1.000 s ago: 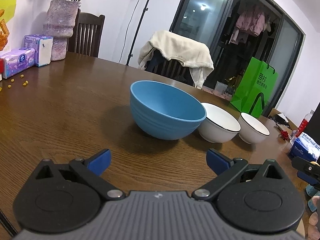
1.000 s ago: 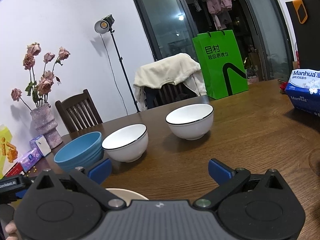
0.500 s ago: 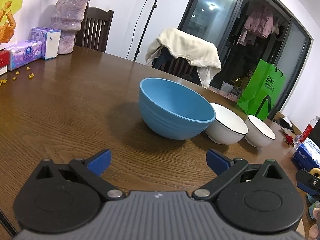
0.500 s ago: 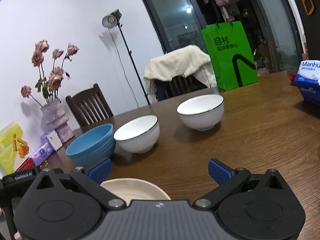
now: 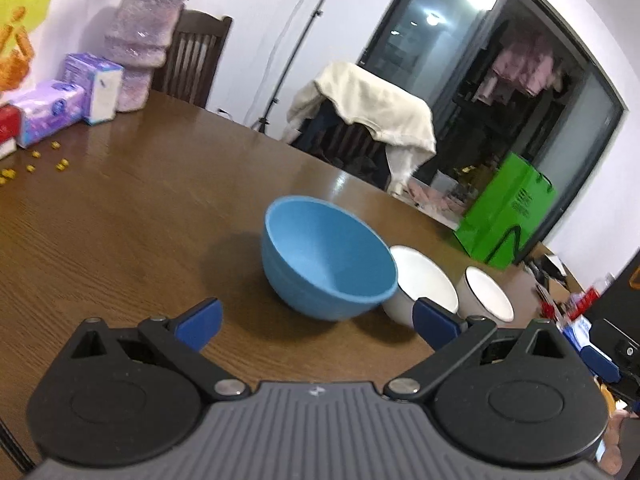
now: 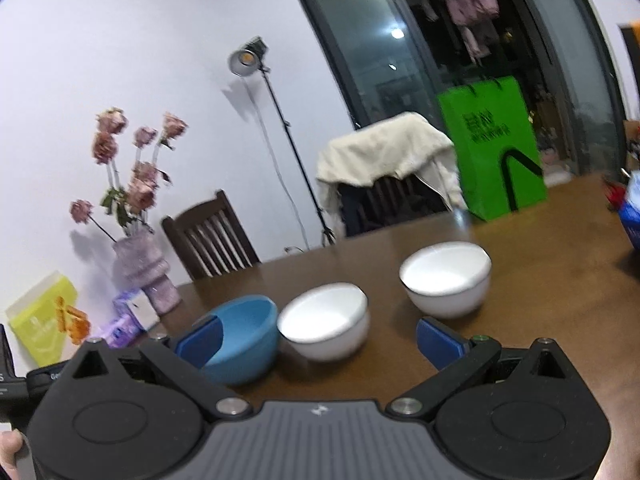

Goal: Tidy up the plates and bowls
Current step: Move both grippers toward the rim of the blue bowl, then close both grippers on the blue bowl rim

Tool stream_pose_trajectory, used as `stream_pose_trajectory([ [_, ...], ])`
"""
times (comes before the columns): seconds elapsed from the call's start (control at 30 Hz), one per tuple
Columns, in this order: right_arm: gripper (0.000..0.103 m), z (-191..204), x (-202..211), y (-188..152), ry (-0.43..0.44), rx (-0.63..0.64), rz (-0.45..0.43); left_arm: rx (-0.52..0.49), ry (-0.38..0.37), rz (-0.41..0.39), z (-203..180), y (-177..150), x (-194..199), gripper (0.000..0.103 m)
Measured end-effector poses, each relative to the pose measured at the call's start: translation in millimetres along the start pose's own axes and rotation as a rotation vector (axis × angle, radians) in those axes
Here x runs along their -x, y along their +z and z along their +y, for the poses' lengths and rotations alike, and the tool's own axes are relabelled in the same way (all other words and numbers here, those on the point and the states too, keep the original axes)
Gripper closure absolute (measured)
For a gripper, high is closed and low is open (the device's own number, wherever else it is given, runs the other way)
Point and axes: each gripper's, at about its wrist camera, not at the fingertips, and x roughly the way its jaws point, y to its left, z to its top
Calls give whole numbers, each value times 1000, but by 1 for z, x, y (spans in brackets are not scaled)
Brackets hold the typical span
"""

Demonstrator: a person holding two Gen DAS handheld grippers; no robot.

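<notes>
On the brown wooden table (image 5: 120, 216): round blue bowl (image 5: 328, 258) at my left gripper's (image 5: 316, 322) twelve o'clock; two white bowls (image 6: 325, 322) (image 6: 446, 283) toward two. My grippers, left and right (image 6: 320, 338), gaped wide, empty.

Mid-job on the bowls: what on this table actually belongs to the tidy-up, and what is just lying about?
For the job:
blue bowl
middle white bowl
far white bowl
left tool and right tool, both open, empty

Lying about:
green bag
purple vase of flowers
tissue packs
yellow crumbs
</notes>
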Motion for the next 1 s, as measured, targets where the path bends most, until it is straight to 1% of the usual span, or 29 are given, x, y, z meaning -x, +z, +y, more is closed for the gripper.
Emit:
stream_pose_trajectory([
  [0.07, 0, 10, -3, 9, 17, 15, -5, 5, 24, -3, -1, 12, 6, 0],
  [0.17, 0, 23, -10, 21, 34, 29, 11, 18, 29, -1, -2, 30, 12, 0],
  [0.27, 0, 36, -18, 33, 30, 29, 42, 22, 49, 6, -2, 46, 14, 0],
  [0.4, 0, 52, -29, 49, 10, 15, 75, 7, 60, 46, -1, 67, 7, 0],
  [0.53, 0, 66, -45, 59, -22, -13, 116, 11, 21, 76, 3, 81, -3, 0],
  [0.77, 0, 72, -87, 65, -121, -84, 222, 24, 85, 137, 20, 106, -32, 0],
  [0.87, 0, 77, -107, 65, -151, -69, 260, 33, 115, 153, 25, 117, -45, 0],
  [1.0, 0, 85, -132, 64, -163, -40, 306, 35, 114, 183, 23, 127, -63, 0],
])
